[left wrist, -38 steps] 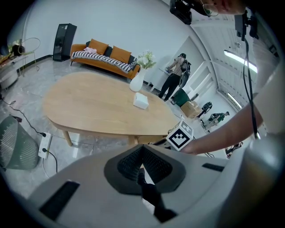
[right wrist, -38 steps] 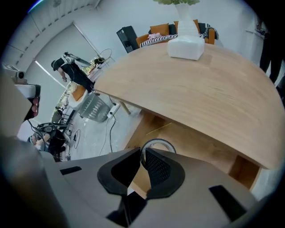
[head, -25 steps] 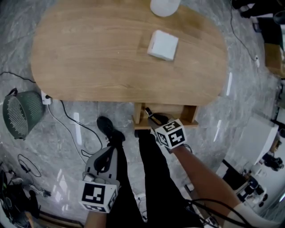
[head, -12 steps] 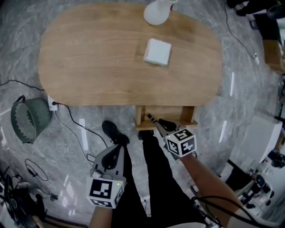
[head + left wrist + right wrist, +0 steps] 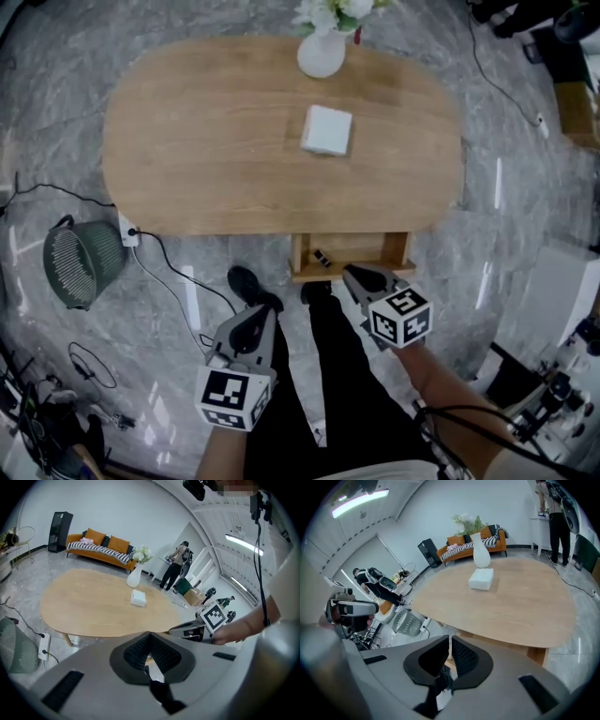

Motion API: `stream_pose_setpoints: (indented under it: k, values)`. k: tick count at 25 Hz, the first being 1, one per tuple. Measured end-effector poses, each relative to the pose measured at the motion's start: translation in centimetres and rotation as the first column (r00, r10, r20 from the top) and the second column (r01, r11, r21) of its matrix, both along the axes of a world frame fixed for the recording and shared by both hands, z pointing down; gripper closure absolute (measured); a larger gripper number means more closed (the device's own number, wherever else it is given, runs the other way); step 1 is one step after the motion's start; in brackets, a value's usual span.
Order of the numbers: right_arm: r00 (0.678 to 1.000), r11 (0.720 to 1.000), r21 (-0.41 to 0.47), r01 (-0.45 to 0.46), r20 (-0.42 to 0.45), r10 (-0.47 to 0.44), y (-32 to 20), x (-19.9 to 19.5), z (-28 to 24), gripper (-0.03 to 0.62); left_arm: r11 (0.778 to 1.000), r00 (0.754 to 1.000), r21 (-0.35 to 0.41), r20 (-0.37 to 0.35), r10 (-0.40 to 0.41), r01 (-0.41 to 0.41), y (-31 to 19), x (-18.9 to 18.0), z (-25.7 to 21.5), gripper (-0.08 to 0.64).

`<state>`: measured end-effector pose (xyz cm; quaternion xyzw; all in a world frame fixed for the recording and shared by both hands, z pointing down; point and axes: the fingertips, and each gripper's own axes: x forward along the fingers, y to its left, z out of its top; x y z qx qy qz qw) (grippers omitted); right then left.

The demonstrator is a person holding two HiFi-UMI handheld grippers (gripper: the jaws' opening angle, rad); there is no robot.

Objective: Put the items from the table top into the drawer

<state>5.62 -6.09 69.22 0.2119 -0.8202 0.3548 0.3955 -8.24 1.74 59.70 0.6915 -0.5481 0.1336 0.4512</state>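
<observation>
White box (image 5: 327, 129) is the one loose item left on the desk (image 5: 206, 141), flat in the upper middle of the frame with a white vase (image 5: 322, 54) of flowers just beyond it. Below the desk's near edge the drawer (image 5: 403, 248) stands pulled out, and a small dark item (image 5: 322, 258) now lies inside it at its left end.

A second ago the right gripper (image 5: 352, 273) had its tip down in that drawer. It has since lifted back toward the person, leaving the dark item behind. Its fingers (image 5: 461, 656) have just been closing and are drawn almost together on nothing. The left gripper (image 5: 267, 314) hangs lower left of the drawer over the person's legs, its fingers (image 5: 136, 651) pressed together and empty.

One delivery appears complete, so the box looks to be next.

The box sits well apart from every edge of the desk, with bare wood on three sides. Only the vase crowds its far side, so a reach from the near side has room. The desk's rim overhangs the back of the drawer, leaving its front part as the way in. A green basket (image 5: 80, 265) and floor cables lie at the left, clear of the route.
</observation>
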Motion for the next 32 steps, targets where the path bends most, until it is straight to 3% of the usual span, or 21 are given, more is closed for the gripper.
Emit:
stream_pose_setpoints:
  k: [7,18,32]
  values:
    - [1.0,1.0,0.004,-0.016,0.005,0.016,-0.4,1.1,0.1,0.546,0.999,0.999,0.017,-0.017,-0.033,0.034,-1.7,0.6,-0.3,0.56]
    - [1.0,1.0,0.004,-0.02,-0.006,0.02,-2.0,2.3,1.1,0.546,0.999,0.999,-0.021,-0.013,-0.029,0.029,-1.9,1.6,1.1,0.56]
    - [1.0,1.0,0.004,-0.002,-0.025,0.002,-5.7,1.2,2.1,0.545,0.998,0.999,-0.047,-0.006,-0.037,0.036,-4.2,2.0,2.4,0.558]
